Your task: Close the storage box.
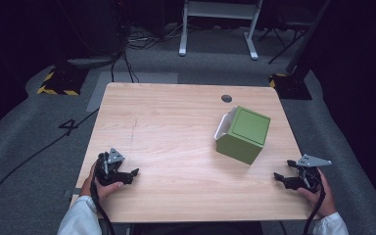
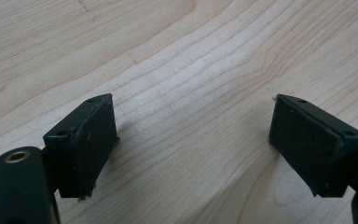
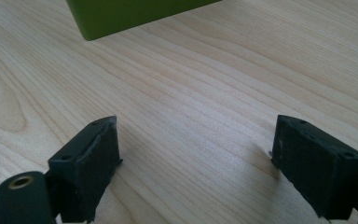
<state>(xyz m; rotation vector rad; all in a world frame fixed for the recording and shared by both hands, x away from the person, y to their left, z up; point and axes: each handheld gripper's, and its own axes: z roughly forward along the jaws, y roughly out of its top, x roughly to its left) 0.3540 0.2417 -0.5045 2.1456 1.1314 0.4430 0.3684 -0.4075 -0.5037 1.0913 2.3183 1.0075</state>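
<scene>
Green box (image 1: 243,134) with a white part at its left side sits at about two o'clock on the bench (image 1: 166,127), turned corner-on, resting on the wood. In the right gripper view its near lower edge (image 3: 135,16) shows at twelve o'clock, well ahead of the jaws. Right tongs (image 1: 285,179) rest at about four o'clock near the bench edge, jaws spread wide with nothing between them. Left tongs (image 1: 127,175) lie at about eight o'clock, also spread wide and empty, over bare wood (image 2: 191,93).

The step in hand looks like the first reach for the box. To do it well, I would bring the right tongs forward toward twelve o'clock, square the jaws to two opposite faces instead of a corner, and close on the body low enough that it won't tip. The left tongs could steady the white side.

What the white part is, a lid, a liner or an inner tray, is hard to make out. The box's far faces are hidden, and I can't tell whether it holds anything.
</scene>
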